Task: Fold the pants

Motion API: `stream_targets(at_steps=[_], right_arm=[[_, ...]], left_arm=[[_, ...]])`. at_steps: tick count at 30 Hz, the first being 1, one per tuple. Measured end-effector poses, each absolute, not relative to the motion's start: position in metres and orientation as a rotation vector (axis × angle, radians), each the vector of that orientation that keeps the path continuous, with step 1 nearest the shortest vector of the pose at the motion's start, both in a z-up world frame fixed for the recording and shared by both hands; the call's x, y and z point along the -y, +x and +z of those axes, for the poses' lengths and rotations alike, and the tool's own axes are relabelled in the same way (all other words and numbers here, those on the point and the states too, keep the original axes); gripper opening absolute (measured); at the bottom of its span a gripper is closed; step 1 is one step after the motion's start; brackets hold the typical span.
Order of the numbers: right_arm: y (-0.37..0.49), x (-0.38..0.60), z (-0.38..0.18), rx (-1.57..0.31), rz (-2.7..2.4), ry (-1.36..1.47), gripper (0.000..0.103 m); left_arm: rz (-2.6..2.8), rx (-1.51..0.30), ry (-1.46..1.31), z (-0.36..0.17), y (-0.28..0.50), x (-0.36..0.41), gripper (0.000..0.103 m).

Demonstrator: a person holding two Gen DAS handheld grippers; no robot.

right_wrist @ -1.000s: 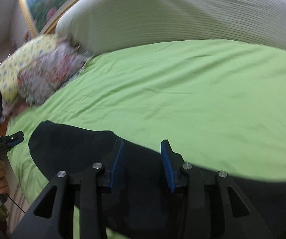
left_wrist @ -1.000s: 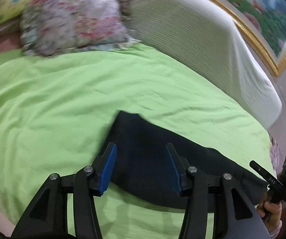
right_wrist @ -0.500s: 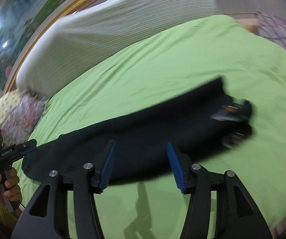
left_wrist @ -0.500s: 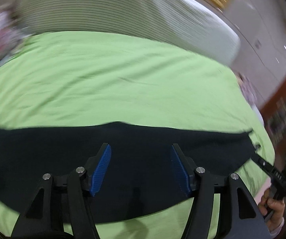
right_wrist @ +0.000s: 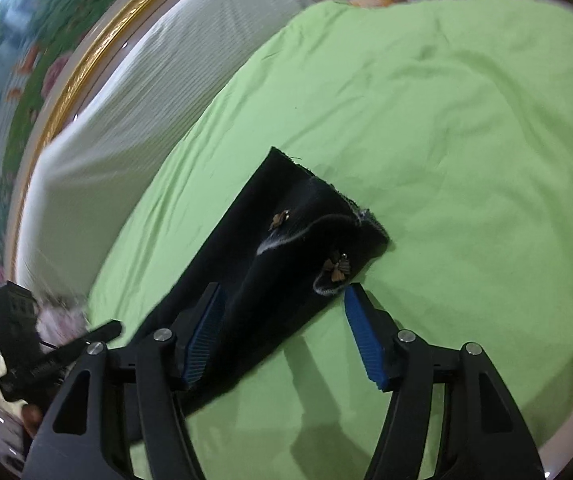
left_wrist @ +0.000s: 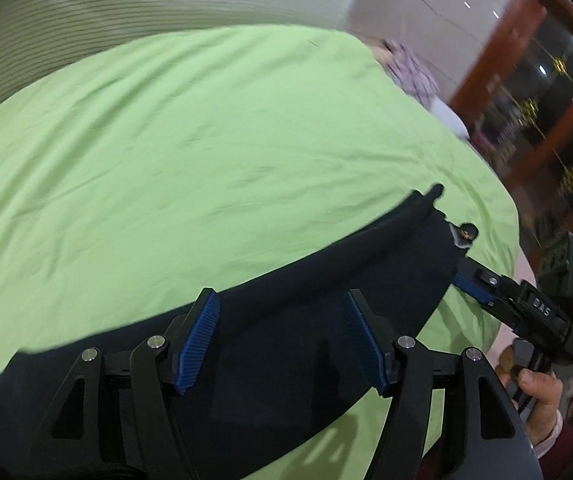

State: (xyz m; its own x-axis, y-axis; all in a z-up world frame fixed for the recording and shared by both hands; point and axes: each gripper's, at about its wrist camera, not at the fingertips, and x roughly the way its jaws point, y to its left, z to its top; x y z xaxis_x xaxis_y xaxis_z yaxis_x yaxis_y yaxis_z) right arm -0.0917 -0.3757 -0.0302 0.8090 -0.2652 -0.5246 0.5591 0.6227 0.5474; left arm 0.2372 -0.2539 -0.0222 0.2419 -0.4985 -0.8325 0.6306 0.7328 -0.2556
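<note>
Lying blurred, pants [left_wrist: 306, 320] cut off behind left tool [left_wrist: 282, 340]

A bed is covered by a bright green sheet [right_wrist: 466, 128], a bit wrinkled all over. A white ribbed headboard [right_wrist: 134, 112] is seen behind it, and a gold-framed floral painting [right_wrist: 26, 60] is hung above that. Reddish wooden framing with dark glass [left_wrist: 542, 92] can be made out off to one side, pretty blurred. Some patterned pinkish fabric [left_wrist: 410, 68] is glimpsed past the bed's far edge.
</note>
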Motion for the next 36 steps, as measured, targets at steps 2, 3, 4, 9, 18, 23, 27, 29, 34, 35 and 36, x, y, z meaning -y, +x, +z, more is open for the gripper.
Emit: stream_targets(at_steps=[2, 3, 4, 9, 18, 23, 27, 29, 34, 35, 36], right_arm=[[-0.089, 0.380, -0.034, -0.389, -0.489, 0.795, 0.064], [-0.088, 0.382, -0.034, -0.366, -0.488, 0.808, 0.064], [-0.088, 0.387, -0.033, -0.351, -0.484, 0.810, 0.063], [-0.092, 0.402, -0.045, -0.342, -0.454, 0.858, 0.011], [-0.112, 0.412, -0.052, -0.299, -0.381, 0.834, 0.010], [-0.114, 0.413, -0.055, -0.294, -0.353, 0.806, 0.010], [-0.118, 0.412, -0.057, -0.294, -0.334, 0.782, 0.010], [-0.118, 0.410, -0.054, -0.292, -0.322, 0.766, 0.010], [-0.110, 0.399, -0.035, -0.267, -0.258, 0.711, 0.010], [-0.109, 0.395, -0.028, -0.257, -0.230, 0.693, 0.010], [-0.108, 0.391, -0.022, -0.249, -0.203, 0.673, 0.010]], left_arm=[[-0.819, -1.101, 0.169, -0.026, 0.242, 0.273, 0.065], [-0.831, -1.108, 0.187, -0.028, 0.245, 0.283, 0.065], [-0.851, -1.118, 0.208, -0.031, 0.248, 0.292, 0.065], [-0.945, -1.174, 0.297, -0.042, 0.255, 0.348, 0.065], [-1.123, -1.269, 0.405, -0.067, 0.260, 0.432, 0.061], [-1.238, -1.299, 0.404, -0.072, 0.262, 0.459, 0.029], [-1.286, -1.267, 0.407, -0.070, 0.255, 0.464, 0.015], [-1.294, -1.270, 0.366, -0.068, 0.257, 0.459, 0.012], [-1.305, -1.200, 0.313, -0.043, 0.253, 0.442, 0.011], [-1.310, -1.182, 0.305, -0.037, 0.252, 0.438, 0.011], [-1.317, -1.154, 0.290, -0.025, 0.250, 0.434, 0.011]])
